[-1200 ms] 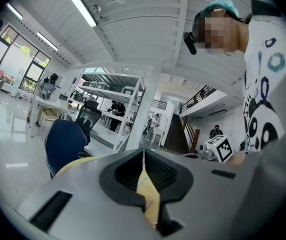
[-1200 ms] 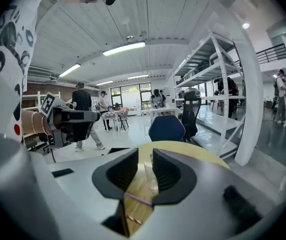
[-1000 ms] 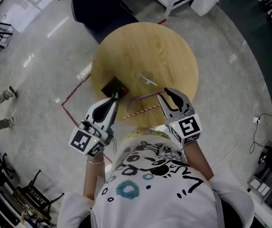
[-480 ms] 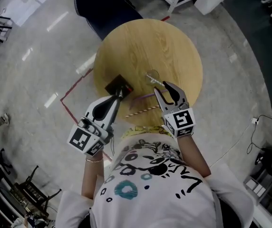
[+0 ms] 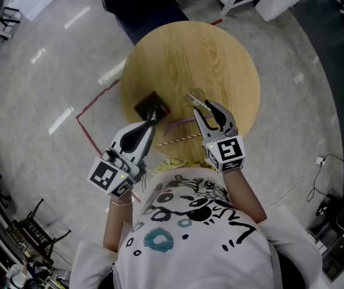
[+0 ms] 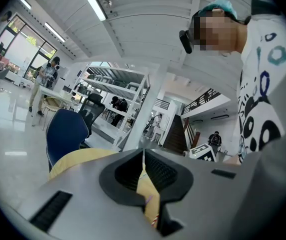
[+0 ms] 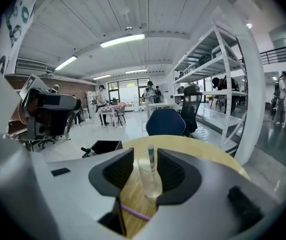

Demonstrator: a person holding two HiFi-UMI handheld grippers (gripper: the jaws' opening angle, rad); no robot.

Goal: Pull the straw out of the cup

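Round pale-wood table (image 5: 220,59) on a polished grey floor stands right in front of me. Nearest its edge lie a brown-and-white striped paper straw (image 5: 181,139) and, just beyond it, a thin purple straw (image 5: 181,122). My left gripper (image 5: 150,120) has its jaws pressed together on nothing, and its tips point at a flat black square object (image 5: 151,106) near the table's left edge. My right gripper (image 5: 205,108) has just been opening and its jaws now stand wide apart. The clear plastic cup (image 7: 149,176) sits framed between them at the tips, and neither pad presses on it. The greenish striped straw (image 7: 151,156) stands upright inside that cup. A dark blue chair (image 7: 166,122) waits beyond the table.
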